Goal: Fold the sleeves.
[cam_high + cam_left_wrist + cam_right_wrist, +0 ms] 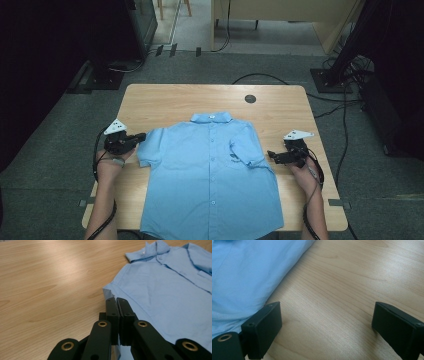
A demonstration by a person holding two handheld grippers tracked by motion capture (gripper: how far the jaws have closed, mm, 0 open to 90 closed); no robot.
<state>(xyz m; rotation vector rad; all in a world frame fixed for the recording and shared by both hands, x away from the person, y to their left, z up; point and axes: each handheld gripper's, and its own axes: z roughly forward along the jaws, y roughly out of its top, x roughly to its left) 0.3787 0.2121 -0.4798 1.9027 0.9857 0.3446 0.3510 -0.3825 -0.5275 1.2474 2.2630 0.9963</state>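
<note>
A light blue short-sleeved shirt (pixel 212 170) lies buttoned and face up on the wooden table (pixel 165 100), collar at the far side. Its right sleeve (pixel 245 145) is folded in over the chest. At the shirt's left sleeve (pixel 149 146), my left gripper (pixel 141 136) has its jaws pressed together on the sleeve's hem (pixel 108 292). In the left gripper view the gripper (pixel 117 300) pinches that blue edge, and cloth shows beneath the jaws. My right gripper (pixel 271 155) rests open just off the shirt's right side; between its jaws (pixel 325 322) is bare wood, with shirt fabric (pixel 244 277) beside one finger.
A dark round cable hole (pixel 250 98) sits near the table's far edge. Bare wood runs beyond the collar and along both sides of the shirt. Cables (pixel 345 125) and stand bases lie on the grey floor around the table.
</note>
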